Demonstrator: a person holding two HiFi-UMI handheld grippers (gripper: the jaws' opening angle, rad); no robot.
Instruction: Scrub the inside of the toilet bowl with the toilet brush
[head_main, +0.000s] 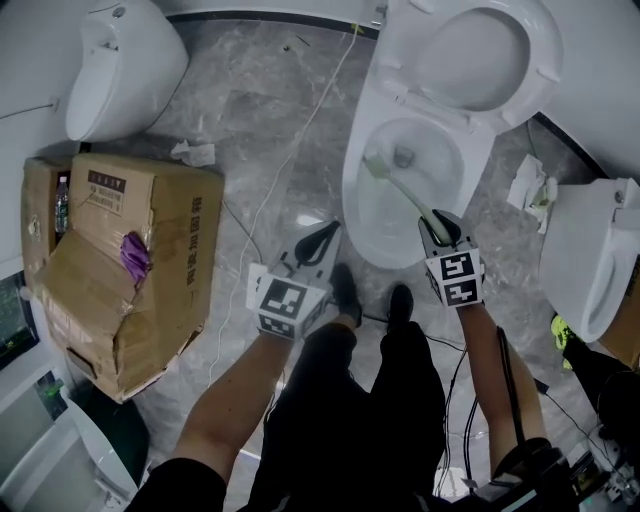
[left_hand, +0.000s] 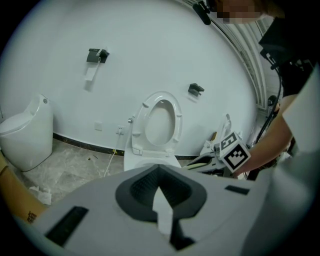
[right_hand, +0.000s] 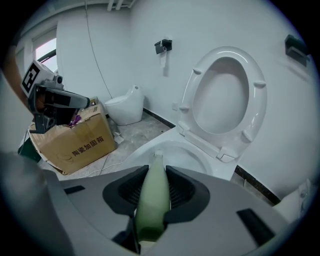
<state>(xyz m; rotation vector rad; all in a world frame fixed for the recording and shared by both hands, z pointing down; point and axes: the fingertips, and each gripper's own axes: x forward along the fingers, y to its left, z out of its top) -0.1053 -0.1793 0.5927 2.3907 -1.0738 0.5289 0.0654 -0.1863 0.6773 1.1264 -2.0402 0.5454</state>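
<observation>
The white toilet (head_main: 352, 190) stands with lid and seat (head_main: 480, 55) raised. A pale green toilet brush (head_main: 408, 193) reaches down into the bowl, its head (head_main: 377, 165) against the left inner wall near the drain. My right gripper (head_main: 437, 228) is shut on the brush handle (right_hand: 151, 200) over the bowl's near rim. My left gripper (head_main: 328, 236) hovers left of the bowl, above the floor, shut with nothing in it. In the left gripper view its jaws (left_hand: 160, 187) point at the toilet (left_hand: 150, 160), and the right gripper (left_hand: 215, 162) shows at the right.
A torn cardboard box (head_main: 130, 260) sits at the left, with a second white fixture (head_main: 120, 60) behind it and a third (head_main: 590, 255) at the right. Crumpled paper (head_main: 530, 185) and a white cable (head_main: 300, 130) lie on the marble floor. The person's shoes (head_main: 345, 290) stand before the bowl.
</observation>
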